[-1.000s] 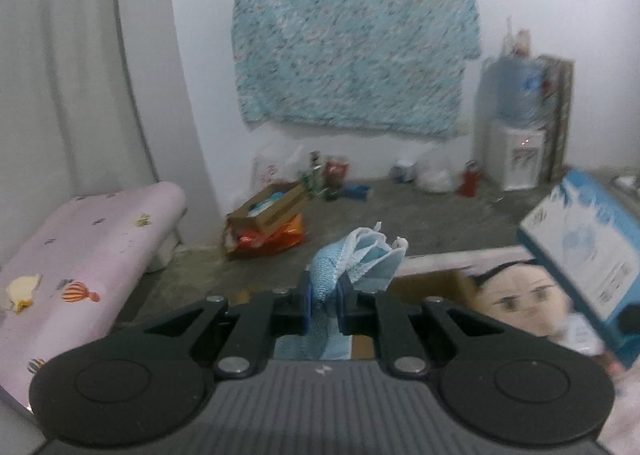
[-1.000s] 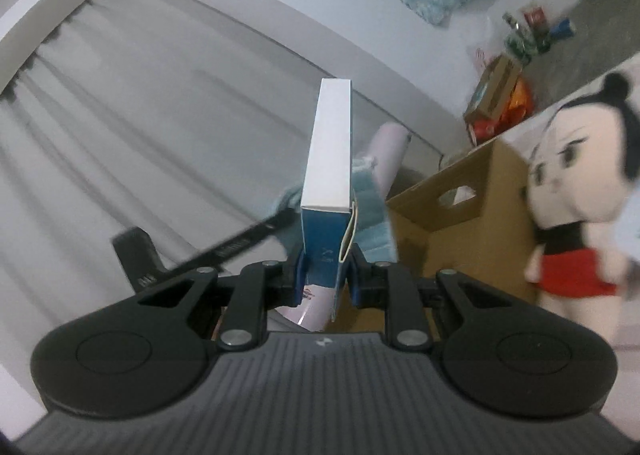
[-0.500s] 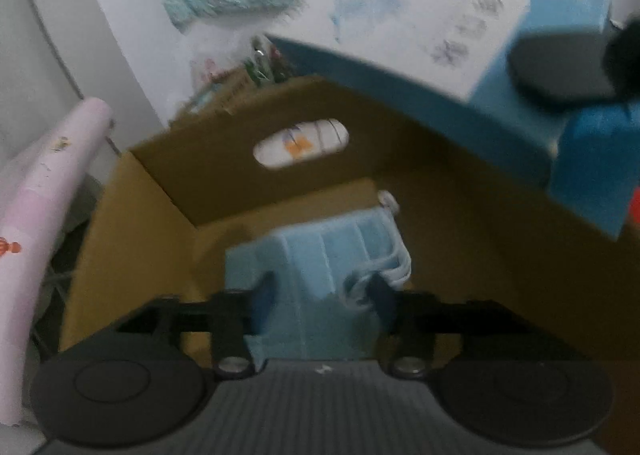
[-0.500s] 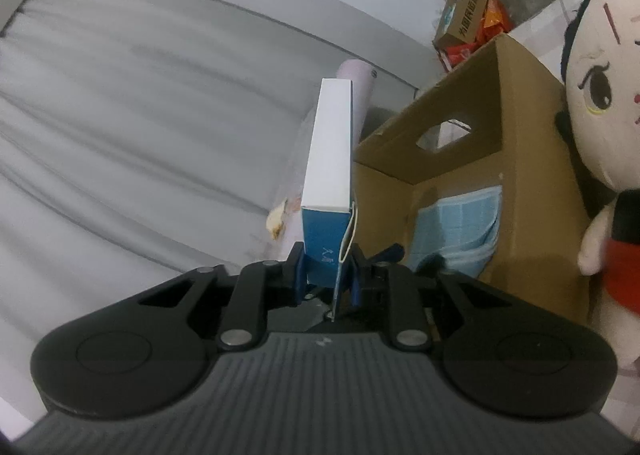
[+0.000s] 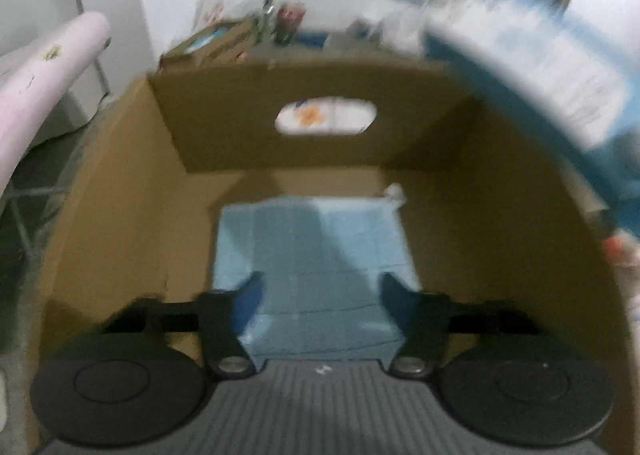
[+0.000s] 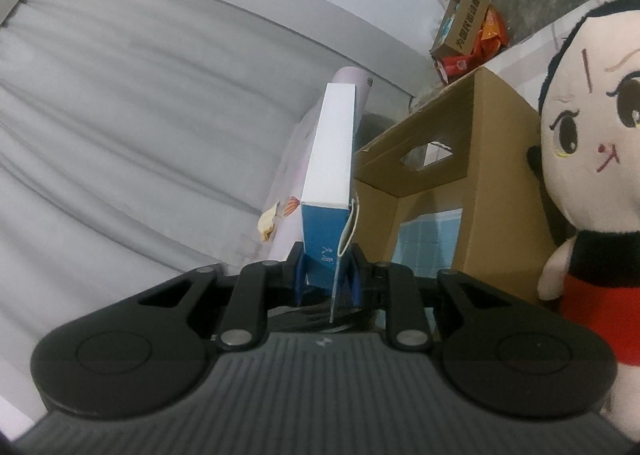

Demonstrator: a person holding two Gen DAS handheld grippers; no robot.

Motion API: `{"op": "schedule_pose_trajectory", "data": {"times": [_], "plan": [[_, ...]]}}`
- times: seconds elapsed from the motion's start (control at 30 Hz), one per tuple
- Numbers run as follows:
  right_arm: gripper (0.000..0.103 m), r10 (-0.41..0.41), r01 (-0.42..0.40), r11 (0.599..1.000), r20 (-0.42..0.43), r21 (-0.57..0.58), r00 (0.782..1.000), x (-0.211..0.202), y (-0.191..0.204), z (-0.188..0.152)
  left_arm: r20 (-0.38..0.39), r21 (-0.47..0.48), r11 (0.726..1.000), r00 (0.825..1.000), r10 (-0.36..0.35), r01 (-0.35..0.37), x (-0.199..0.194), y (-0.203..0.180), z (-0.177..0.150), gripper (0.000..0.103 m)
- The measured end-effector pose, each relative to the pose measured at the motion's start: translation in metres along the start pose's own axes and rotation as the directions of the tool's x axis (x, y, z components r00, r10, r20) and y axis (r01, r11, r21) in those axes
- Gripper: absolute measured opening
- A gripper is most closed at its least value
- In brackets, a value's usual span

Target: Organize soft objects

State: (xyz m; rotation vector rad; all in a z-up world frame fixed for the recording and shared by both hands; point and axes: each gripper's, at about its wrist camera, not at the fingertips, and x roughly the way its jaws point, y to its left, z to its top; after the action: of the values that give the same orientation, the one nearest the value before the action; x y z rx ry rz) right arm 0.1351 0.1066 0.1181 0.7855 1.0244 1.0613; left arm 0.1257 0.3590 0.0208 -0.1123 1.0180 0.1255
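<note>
My left tool (image 5: 320, 287) is spread wide and holds nothing. Right in front of it, between its fingers, the blue masks (image 5: 316, 255) lie flat on the bottom of the brown box (image 5: 120, 183). The picture is blurry, so I cannot tell if a finger touches them. I think this part is done: the masks are in the box.

My right tool (image 6: 326, 271) is squeezed tight on the bottom end of the blue and white mask box (image 6: 330, 183). It sticks up and away from the tool. A thin flap hangs loose by the right finger. Just past it, to the right, is the brown box (image 6: 496, 159), with the blue masks (image 6: 428, 243) showing inside.

Further right, close beside the brown box, stands the doll (image 6: 592, 159). It is soft and not in the box yet. I think that one is left to do, and I must also put the mask box somewhere.
</note>
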Motion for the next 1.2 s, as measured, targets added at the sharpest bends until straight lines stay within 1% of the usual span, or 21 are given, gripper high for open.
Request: {"op": "schedule_pose_trajectory", "data": {"times": [0.07, 0.13, 0.17, 0.3, 0.33, 0.4, 0.43, 0.5, 0.57, 0.67, 0.77, 0.83, 0.87, 0.9, 0.97, 1.0, 1.03, 1.1, 1.17, 1.2], "plan": [[0.021, 0.004, -0.004, 1.0, -0.003, 0.001, 1.0, 0.001, -0.002, -0.001, -0.019, -0.018, 1.0, 1.0, 0.004, -0.004, 0.016, 0.003, 0.004, 0.024], [0.021, 0.009, -0.009, 1.0, -0.009, 0.0, 1.0, 0.013, -0.009, 0.003, -0.033, -0.02, 0.999, 0.999, 0.044, -0.044, 0.028, 0.006, 0.01, 0.014], [0.021, 0.011, -0.011, 1.0, -0.011, -0.001, 1.0, 0.016, -0.009, 0.004, -0.051, -0.016, 0.998, 0.997, 0.064, -0.064, 0.036, 0.006, 0.011, 0.011], [0.021, 0.017, -0.017, 1.0, -0.028, -0.005, 0.999, 0.023, -0.008, 0.004, -0.054, -0.036, 0.997, 0.996, 0.066, -0.068, 0.043, 0.014, 0.019, 0.008], [0.021, 0.017, -0.018, 1.0, -0.029, -0.007, 0.999, 0.023, -0.007, 0.003, -0.051, -0.032, 0.996, 0.996, 0.077, -0.078, 0.043, 0.016, 0.02, 0.006], [0.021, 0.023, -0.023, 1.0, -0.031, -0.007, 0.999, 0.025, -0.007, 0.003, -0.046, -0.036, 0.995, 0.994, 0.095, -0.097, 0.043, 0.021, 0.024, 0.006], [0.021, 0.026, -0.026, 1.0, -0.032, -0.005, 0.999, 0.026, -0.006, 0.003, -0.042, -0.039, 0.992, 0.992, 0.117, -0.118, 0.045, 0.022, 0.026, 0.005], [0.021, 0.029, -0.029, 1.0, -0.037, -0.008, 0.999, 0.028, -0.006, 0.003, -0.037, -0.018, 0.985, 0.984, 0.172, -0.172, 0.049, 0.027, 0.033, 0.005], [0.021, 0.027, -0.027, 1.0, -0.041, -0.007, 0.999, 0.031, -0.009, 0.003, -0.029, -0.002, 0.977, 0.977, 0.212, -0.212, 0.053, 0.032, 0.039, 0.005], [0.021, 0.023, -0.023, 1.0, -0.042, -0.001, 0.999, 0.035, -0.016, 0.006, -0.014, 0.03, 0.956, 0.957, 0.291, -0.29, 0.06, 0.036, 0.05, 0.005], [0.021, 0.024, -0.024, 1.0, -0.038, 0.006, 0.999, 0.04, -0.021, 0.009, 0.018, 0.077, 0.944, 0.947, 0.32, -0.32, 0.067, 0.032, 0.056, 0.005], [0.021, 0.016, -0.016, 1.0, -0.036, 0.002, 0.999, 0.041, -0.022, 0.008, 0.037, 0.118, 0.929, 0.937, 0.348, -0.35, 0.072, 0.027, 0.058, 0.007], [0.021, 0.012, -0.012, 1.0, -0.036, 0.0, 0.999, 0.04, -0.022, 0.008, 0.039, 0.123, 0.928, 0.936, 0.35, -0.353, 0.07, 0.026, 0.059, 0.01], [0.022, 0.008, -0.008, 1.0, -0.036, 0.001, 0.999, 0.04, -0.022, 0.007, 0.032, 0.107, 0.933, 0.939, 0.341, -0.343, 0.066, 0.026, 0.06, 0.012], [0.022, 0.003, -0.003, 1.0, -0.041, 0.001, 0.999, 0.038, -0.02, 0.005, 0.025, 0.033, 0.96, 0.96, 0.277, -0.278, 0.05, 0.029, 0.057, 0.028], [0.022, 0.002, -0.002, 1.0, -0.04, -0.003, 0.999, 0.036, -0.019, 0.004, 0.018, 0.006, 0.97, 0.97, 0.241, -0.241, 0.042, 0.03, 0.055, 0.032], [0.022, 0.0, 0.0, 1.0, -0.04, -0.01, 0.999, 0.035, -0.017, 0.004, -0.005, -0.004, 0.978, 0.978, 0.209, -0.209, 0.034, 0.029, 0.052, 0.033], [0.022, -0.003, 0.002, 1.0, -0.041, -0.014, 0.999, 0.034, -0.015, 0.003, -0.052, 0.002, 0.986, 0.985, 0.167, -0.167, 0.03, 0.027, 0.042, 0.032], [0.022, 0.003, -0.003, 1.0, -0.04, -0.016, 0.999, 0.034, -0.013, 0.003, -0.126, -0.006, 0.99, 0.982, 0.142, -0.144, 0.045, 0.032, 0.035, 0.013], [0.022, 0.005, -0.005, 1.0, -0.038, -0.015, 0.999, 0.034, -0.013, 0.004, -0.094, -0.027, 0.99, 0.986, 0.138, -0.141, 0.046, 0.036, 0.034, 0.011]]}}
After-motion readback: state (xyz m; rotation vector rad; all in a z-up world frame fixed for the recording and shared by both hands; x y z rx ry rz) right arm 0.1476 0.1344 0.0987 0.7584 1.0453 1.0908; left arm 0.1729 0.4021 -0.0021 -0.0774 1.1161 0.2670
